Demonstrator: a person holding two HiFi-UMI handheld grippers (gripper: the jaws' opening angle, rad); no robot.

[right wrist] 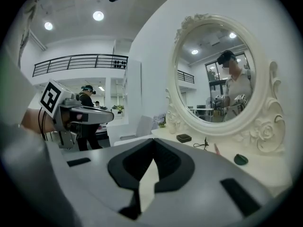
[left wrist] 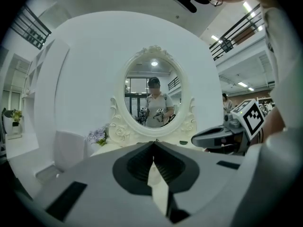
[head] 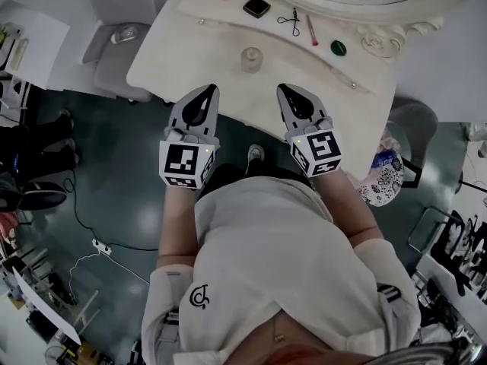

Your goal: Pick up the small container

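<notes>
A small clear jar (head: 252, 58) stands near the front of the white dressing table (head: 175, 52). A dark square box (head: 256, 7) (right wrist: 183, 137) lies farther back by the mirror. My left gripper (head: 207, 88) (left wrist: 154, 142) hovers at the table's front edge, left of and short of the jar, shut and empty. My right gripper (head: 283, 88) (right wrist: 152, 140) is level with it on the jar's right, also shut with nothing in it. The jar is hidden in both gripper views. Each gripper shows in the other's view, the right gripper (left wrist: 201, 138) and the left gripper (right wrist: 102, 117).
Small scissors (head: 290, 20) (right wrist: 206, 143), a pink pen (head: 311, 30) (right wrist: 217, 148) and a green round piece (head: 338, 48) (right wrist: 241, 159) lie behind the jar. An oval mirror (left wrist: 154, 93) backs the table. A grey chair (head: 118, 44) stands left, a patterned stool (head: 384, 179) right.
</notes>
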